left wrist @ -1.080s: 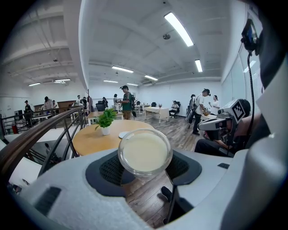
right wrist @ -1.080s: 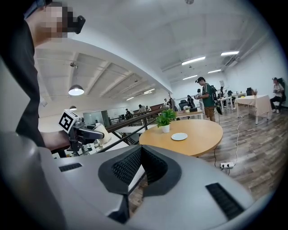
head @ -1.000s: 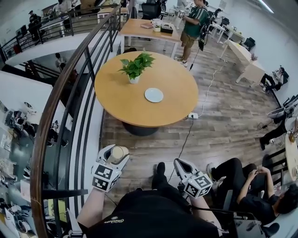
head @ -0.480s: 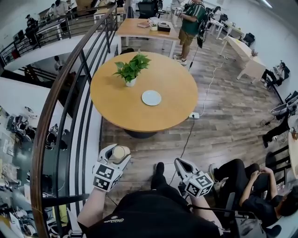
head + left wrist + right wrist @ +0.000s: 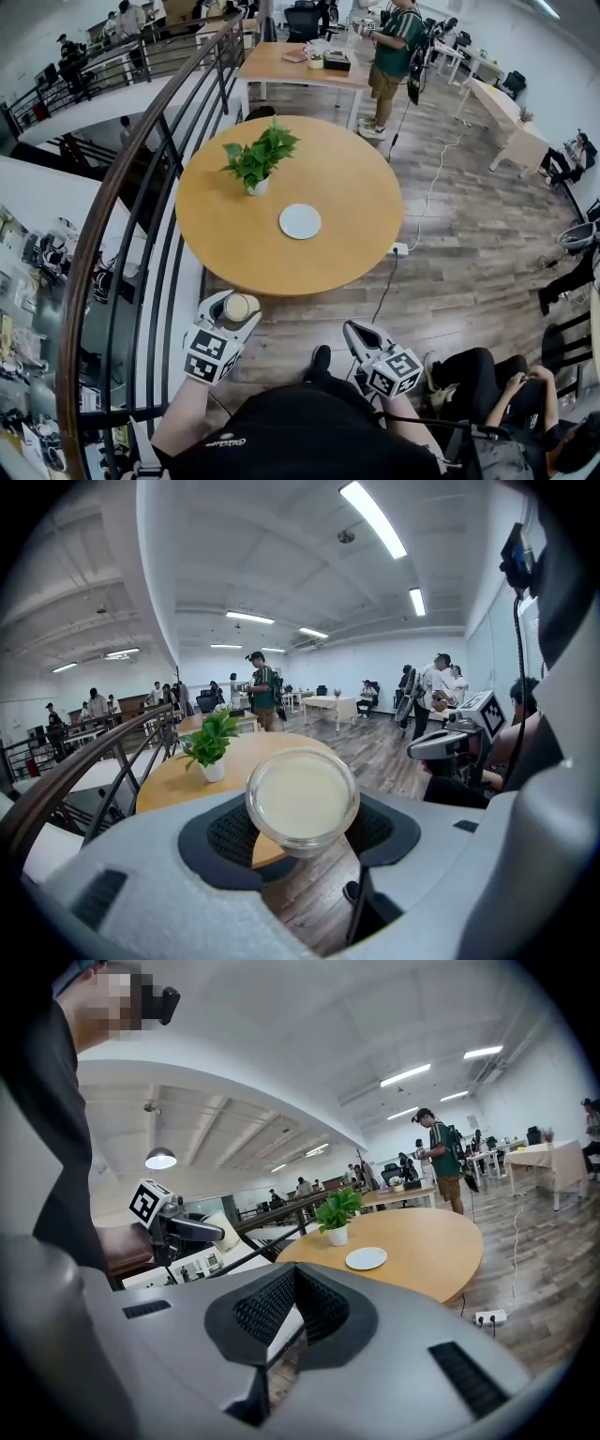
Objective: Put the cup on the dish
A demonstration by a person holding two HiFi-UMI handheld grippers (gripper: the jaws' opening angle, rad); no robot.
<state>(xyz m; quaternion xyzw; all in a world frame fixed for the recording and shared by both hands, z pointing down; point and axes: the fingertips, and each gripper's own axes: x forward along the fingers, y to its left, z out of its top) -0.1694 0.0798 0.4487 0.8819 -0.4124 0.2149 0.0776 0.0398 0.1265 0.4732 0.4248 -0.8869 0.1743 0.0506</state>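
Left tongs [image 5: 232, 302] pinch a clear-rimmed cup [image 5: 302, 799], pale inside, between their dark pads, its round face turned toward the left gripper view. Right tongs [image 5: 293, 1299] have their pads pressed together with nothing between them. Both are held over the wooden floor [image 5: 450, 244], close to the person's body and well apart from the round tabletop [image 5: 347, 187]. A white dish [image 5: 300, 221] lies near the middle of the tabletop, and a potted plant [image 5: 255, 161] stands near it.
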